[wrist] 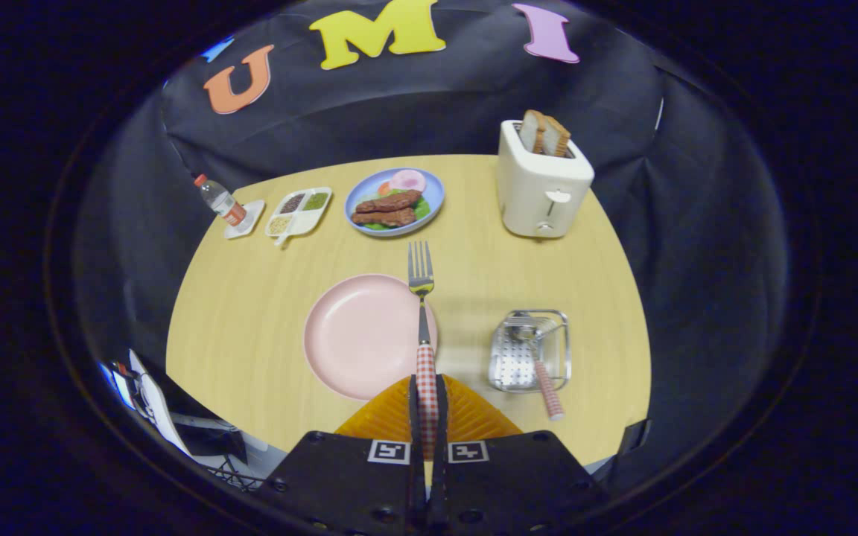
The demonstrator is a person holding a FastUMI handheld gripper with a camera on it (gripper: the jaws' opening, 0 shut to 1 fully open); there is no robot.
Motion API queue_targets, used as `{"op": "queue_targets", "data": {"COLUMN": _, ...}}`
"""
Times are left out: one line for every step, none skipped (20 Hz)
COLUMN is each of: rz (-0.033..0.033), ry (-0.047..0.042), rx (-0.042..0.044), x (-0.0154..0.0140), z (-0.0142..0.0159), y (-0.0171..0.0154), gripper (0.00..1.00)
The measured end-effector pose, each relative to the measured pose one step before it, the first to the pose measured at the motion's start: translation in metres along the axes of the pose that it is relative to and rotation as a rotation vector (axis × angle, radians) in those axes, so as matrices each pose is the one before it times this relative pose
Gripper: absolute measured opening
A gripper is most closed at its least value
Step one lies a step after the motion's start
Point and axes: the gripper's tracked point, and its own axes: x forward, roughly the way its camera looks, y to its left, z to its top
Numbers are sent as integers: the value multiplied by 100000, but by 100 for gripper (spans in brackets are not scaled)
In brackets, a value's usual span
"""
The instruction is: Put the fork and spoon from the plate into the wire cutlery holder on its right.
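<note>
My gripper (pixel 426 387) is shut on the fork (pixel 421 298), pinching its red-checked handle between both fingers. The fork points straight ahead, tines up, raised over the right rim of the empty pink plate (pixel 358 335). To the right of the plate stands the wire cutlery holder (pixel 530 350). The spoon (pixel 544 380) lies in the holder, bowl inside and its red-checked handle sticking out over the near edge.
A white toaster (pixel 543 182) with bread slices stands at the back right. A blue plate of food (pixel 395 201), a sectioned condiment tray (pixel 299 211) and a small bottle (pixel 222 201) line the far side of the round wooden table (pixel 250 298).
</note>
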Motion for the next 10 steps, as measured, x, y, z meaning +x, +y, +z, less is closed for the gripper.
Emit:
{"op": "queue_targets", "data": {"rz": -527, "ry": 1223, "rx": 1225, "x": -538, "z": -100, "y": -1080, "gripper": 4}}
{"op": "queue_targets", "data": {"rz": -768, "ry": 2815, "rx": 1957, "x": -407, "z": -369, "y": -1275, "gripper": 4}}
{"op": "queue_targets", "data": {"rz": -625, "ry": 3742, "rx": 1868, "x": -183, "z": -629, "y": -1109, "gripper": 4}}
{"op": "queue_targets", "data": {"rz": -538, "ry": 2736, "rx": 2154, "x": -172, "z": -523, "y": -918, "gripper": 4}}
{"op": "queue_targets", "data": {"rz": -1011, "ry": 3470, "rx": 2027, "x": -30, "z": -500, "y": -904, "gripper": 4}}
{"op": "queue_targets", "data": {"rz": -790, "ry": 2614, "rx": 993, "x": 59, "z": -426, "y": -643, "gripper": 3}}
{"op": "queue_targets", "data": {"rz": -238, "ry": 3103, "rx": 1112, "x": 88, "z": -324, "y": -539, "gripper": 4}}
{"op": "queue_targets", "data": {"rz": -81, "ry": 2533, "rx": 807, "x": 96, "z": -377, "y": -257, "gripper": 4}}
{"op": "queue_targets", "data": {"rz": 9, "ry": 3213, "rx": 583, "x": 167, "z": -336, "y": -224, "gripper": 3}}
{"op": "queue_targets", "data": {"rz": 446, "ry": 3612, "rx": 740, "x": 217, "z": -218, "y": -23, "gripper": 3}}
